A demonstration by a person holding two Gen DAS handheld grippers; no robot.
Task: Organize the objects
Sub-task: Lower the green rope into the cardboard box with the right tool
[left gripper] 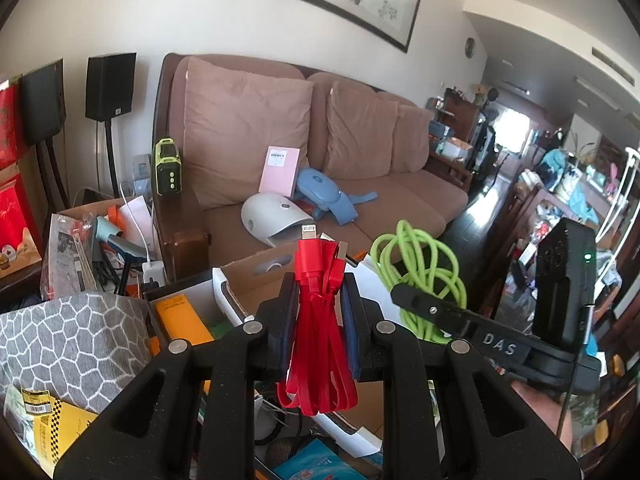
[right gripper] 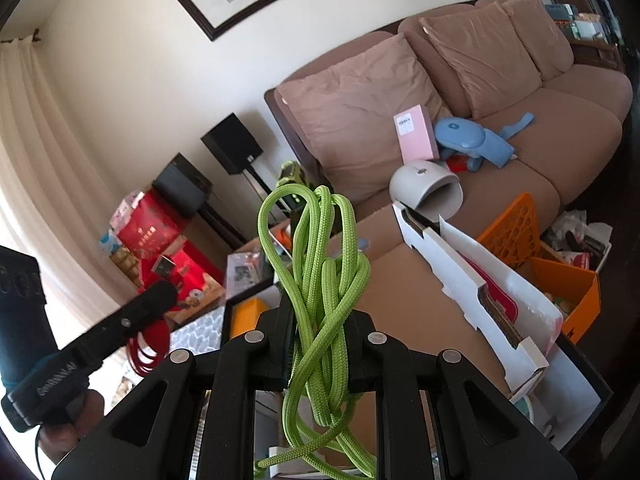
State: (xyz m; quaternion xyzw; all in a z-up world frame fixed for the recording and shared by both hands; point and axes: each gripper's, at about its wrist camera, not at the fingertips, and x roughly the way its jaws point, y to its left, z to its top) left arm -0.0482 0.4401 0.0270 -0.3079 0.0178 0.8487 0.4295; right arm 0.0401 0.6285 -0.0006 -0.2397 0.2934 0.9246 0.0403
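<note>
My left gripper (left gripper: pixel 319 312) is shut on a bundled flat red cable (left gripper: pixel 320 320); its white plug (left gripper: pixel 309 232) sticks up above the pads and the loops hang below. My right gripper (right gripper: pixel 322 344) is shut on a coiled green braided cord (right gripper: pixel 320 280) that rises above and dangles below the pads. In the left wrist view the green cord (left gripper: pixel 420 272) and the right gripper's black finger (left gripper: pixel 428 308) show at right. In the right wrist view the red cable (right gripper: pixel 146 344) peeks out behind the left gripper's finger (right gripper: pixel 132 316) at lower left.
Below both grippers stands an open cardboard box (right gripper: pixel 420 280) with white flaps (right gripper: pixel 460 276). An orange bin (right gripper: pixel 560 280) and basket (right gripper: pixel 512 232) sit to its right. A brown sofa (left gripper: pixel 400 200) behind carries a white dome device (left gripper: pixel 272 216), pink booklet (left gripper: pixel 280 170) and blue item (left gripper: pixel 324 192). A grey patterned bag (left gripper: pixel 68 340) is at left.
</note>
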